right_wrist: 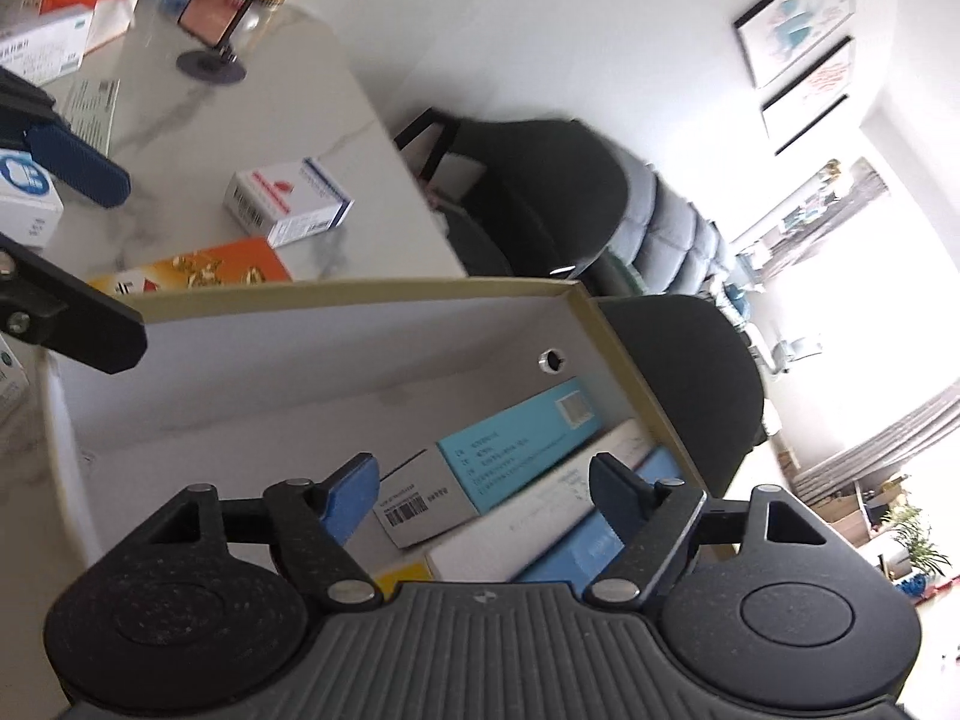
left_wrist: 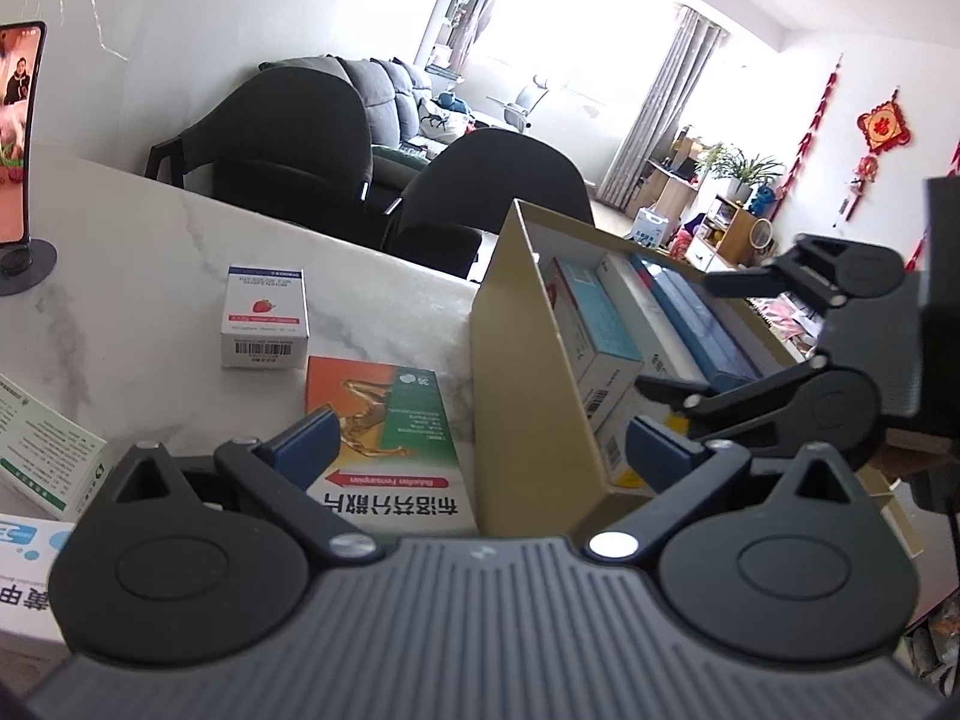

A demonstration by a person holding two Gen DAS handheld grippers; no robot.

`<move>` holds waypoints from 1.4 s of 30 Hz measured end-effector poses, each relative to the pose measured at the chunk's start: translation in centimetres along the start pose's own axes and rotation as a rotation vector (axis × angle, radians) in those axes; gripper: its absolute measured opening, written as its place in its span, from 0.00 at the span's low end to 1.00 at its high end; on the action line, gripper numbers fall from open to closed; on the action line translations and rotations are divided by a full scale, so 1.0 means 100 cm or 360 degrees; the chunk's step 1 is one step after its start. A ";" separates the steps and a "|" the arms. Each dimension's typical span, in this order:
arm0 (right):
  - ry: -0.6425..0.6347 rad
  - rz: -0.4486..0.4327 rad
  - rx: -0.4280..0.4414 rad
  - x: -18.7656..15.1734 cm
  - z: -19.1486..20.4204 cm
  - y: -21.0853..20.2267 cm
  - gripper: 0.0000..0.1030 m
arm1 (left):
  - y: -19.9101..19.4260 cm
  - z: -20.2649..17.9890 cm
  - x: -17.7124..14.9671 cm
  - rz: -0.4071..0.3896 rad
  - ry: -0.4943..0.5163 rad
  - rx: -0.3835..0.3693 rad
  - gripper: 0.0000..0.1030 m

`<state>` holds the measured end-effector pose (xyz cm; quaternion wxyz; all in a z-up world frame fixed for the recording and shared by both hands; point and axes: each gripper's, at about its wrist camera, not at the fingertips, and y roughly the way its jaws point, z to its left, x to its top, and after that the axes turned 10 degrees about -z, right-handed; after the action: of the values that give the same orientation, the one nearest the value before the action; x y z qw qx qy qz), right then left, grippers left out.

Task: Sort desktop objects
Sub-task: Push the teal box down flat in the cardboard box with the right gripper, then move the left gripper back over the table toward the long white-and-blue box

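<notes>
A tan cardboard box (left_wrist: 528, 372) stands on the marble table and holds several medicine packs on edge, among them a teal pack (right_wrist: 516, 444). My left gripper (left_wrist: 480, 450) is open and empty, its jaws straddling the box's near wall, with an orange-and-green medicine pack (left_wrist: 384, 438) lying flat under the left finger. My right gripper (right_wrist: 486, 495) is open and empty, hovering over the packs inside the box (right_wrist: 360, 294); it also shows in the left wrist view (left_wrist: 690, 336). A small white strawberry pack (left_wrist: 264, 318) sits further back on the table, also in the right wrist view (right_wrist: 288, 198).
A phone on a round stand (left_wrist: 18, 150) is at the table's far left. White and green packs (left_wrist: 42, 444) lie at the left. Two dark chairs (left_wrist: 288, 138) stand past the far table edge. Tissue and other boxes (right_wrist: 66, 18) sit at the far end.
</notes>
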<state>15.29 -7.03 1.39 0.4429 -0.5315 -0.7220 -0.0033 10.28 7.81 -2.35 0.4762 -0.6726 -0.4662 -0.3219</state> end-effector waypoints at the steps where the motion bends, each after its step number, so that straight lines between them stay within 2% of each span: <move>1: 0.0028 -0.0020 -0.0029 0.000 -0.001 -0.006 0.81 | -0.002 0.000 0.000 -0.0002 0.0005 -0.0003 1.00; 5: 0.0168 -0.0092 -0.0117 -0.001 -0.001 -0.029 0.83 | -0.011 -0.001 0.000 -0.0016 0.0053 -0.0007 1.00; 12: 0.0490 -0.0190 -0.0198 -0.009 0.014 -0.062 0.99 | -0.024 0.002 -0.005 0.0009 0.0102 0.0010 1.00; 25: 0.1089 -0.0372 -0.0347 -0.024 0.044 -0.123 0.99 | -0.053 0.019 -0.024 0.0020 0.0217 0.0061 1.00; 28: 0.1196 -0.0383 -0.0338 -0.029 0.060 -0.140 0.99 | -0.060 0.027 -0.028 0.0027 0.0216 0.0068 1.00; 37: 0.1305 -0.0388 -0.0267 -0.028 0.082 -0.141 1.00 | -0.071 0.041 -0.036 0.0015 0.0237 0.0139 1.00; 42: 0.1309 -0.0386 -0.0237 -0.025 0.088 -0.139 1.00 | -0.074 0.041 -0.035 0.0005 0.0241 0.0134 1.00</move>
<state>-0.90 -10.78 0.94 0.6505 -0.4277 -0.5406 -0.3189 2.07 11.40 -4.33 0.5384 -0.6264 -0.4410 -0.3512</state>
